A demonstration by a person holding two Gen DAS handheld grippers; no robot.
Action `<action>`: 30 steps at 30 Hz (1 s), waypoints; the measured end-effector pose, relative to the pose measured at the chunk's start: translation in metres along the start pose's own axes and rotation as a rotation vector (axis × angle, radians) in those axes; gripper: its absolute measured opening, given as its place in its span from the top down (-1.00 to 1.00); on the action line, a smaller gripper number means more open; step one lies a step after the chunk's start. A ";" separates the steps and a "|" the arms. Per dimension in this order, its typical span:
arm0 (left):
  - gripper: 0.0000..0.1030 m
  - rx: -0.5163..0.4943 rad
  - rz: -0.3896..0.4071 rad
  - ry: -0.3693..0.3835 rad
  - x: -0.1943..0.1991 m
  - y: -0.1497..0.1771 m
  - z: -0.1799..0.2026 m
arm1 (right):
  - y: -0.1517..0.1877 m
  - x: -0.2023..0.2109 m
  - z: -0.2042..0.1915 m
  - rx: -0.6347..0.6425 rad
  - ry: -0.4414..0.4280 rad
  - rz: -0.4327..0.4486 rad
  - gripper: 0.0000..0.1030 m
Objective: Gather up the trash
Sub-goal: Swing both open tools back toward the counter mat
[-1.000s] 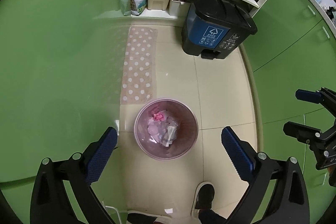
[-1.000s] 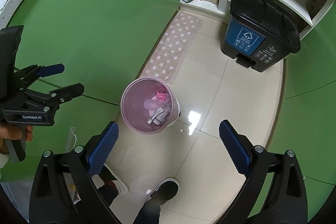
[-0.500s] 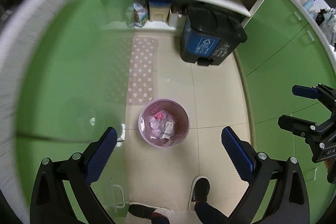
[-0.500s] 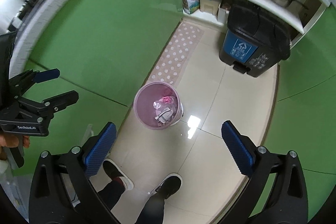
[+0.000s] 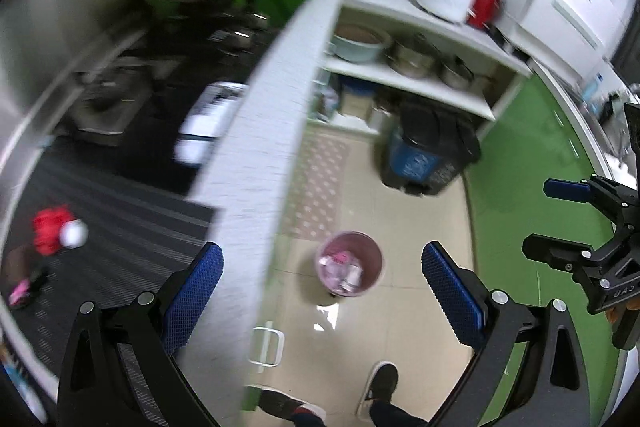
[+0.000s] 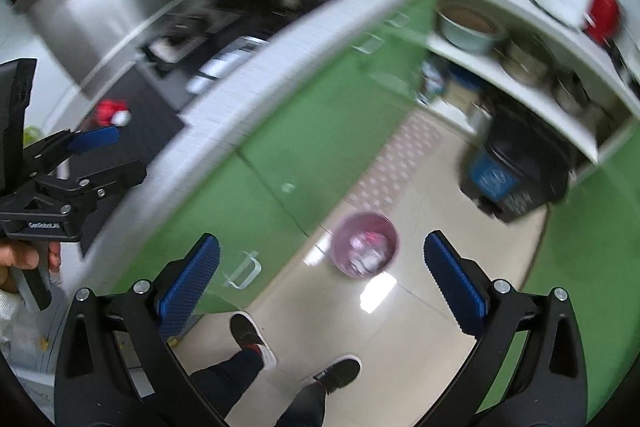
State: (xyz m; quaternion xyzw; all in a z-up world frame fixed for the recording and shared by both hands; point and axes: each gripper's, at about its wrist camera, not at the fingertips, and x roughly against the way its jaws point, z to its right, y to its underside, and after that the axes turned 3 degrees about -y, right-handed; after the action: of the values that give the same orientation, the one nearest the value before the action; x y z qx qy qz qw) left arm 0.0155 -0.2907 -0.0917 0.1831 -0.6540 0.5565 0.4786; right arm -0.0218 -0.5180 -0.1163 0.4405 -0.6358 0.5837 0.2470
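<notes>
Your left gripper point(image 5: 322, 291) hangs high over the kitchen floor with its blue-padded jaws spread wide and nothing between them. Your right gripper point(image 6: 320, 277) is the same: jaws far apart and empty. Its jaws have just been opening the last bit further, with no object between them. Each gripper shows in the other's camera, off to the side, also parted.

Far below you, the pink trash bin point(image 5: 349, 263) stands upright on the beige tile floor point(image 5: 420, 219), with crumpled paper and a bit of pink wrapper inside it. In both views it sits between the fingertips but well beneath them, not touched. A dotted floor mat point(image 5: 320, 183) lies just beyond the bin, and a black and blue pedal bin point(image 5: 428, 157) stands further back beside the white shelf point(image 5: 404, 77) of pots. Your two shoes point(image 6: 252, 335) are planted on the tiles near the pink bin.

To your left, the white countertop edge point(image 5: 264, 131) runs above green cabinet doors point(image 6: 280, 155). On the dark counter surface lies a red and white object point(image 5: 58, 233), too blurred to identify.
</notes>
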 end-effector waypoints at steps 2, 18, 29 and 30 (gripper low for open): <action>-0.86 0.037 0.019 -0.040 0.019 0.003 -0.027 | -0.014 0.003 -0.030 0.050 -0.029 0.016 -0.94; -0.86 0.247 0.036 -0.239 0.093 0.056 -0.205 | -0.089 -0.050 -0.221 0.321 -0.180 0.040 -0.94; -0.86 0.395 0.005 -0.274 0.081 0.067 -0.262 | -0.123 -0.140 -0.299 0.483 -0.231 -0.080 -0.94; -0.86 0.407 0.000 -0.274 0.079 0.067 -0.265 | -0.126 -0.150 -0.304 0.497 -0.239 -0.092 -0.94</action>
State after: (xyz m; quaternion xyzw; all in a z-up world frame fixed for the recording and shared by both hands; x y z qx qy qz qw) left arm 0.0380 -0.0073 -0.0840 0.3495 -0.5873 0.6467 0.3386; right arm 0.0975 -0.1772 -0.1147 0.5818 -0.4769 0.6538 0.0809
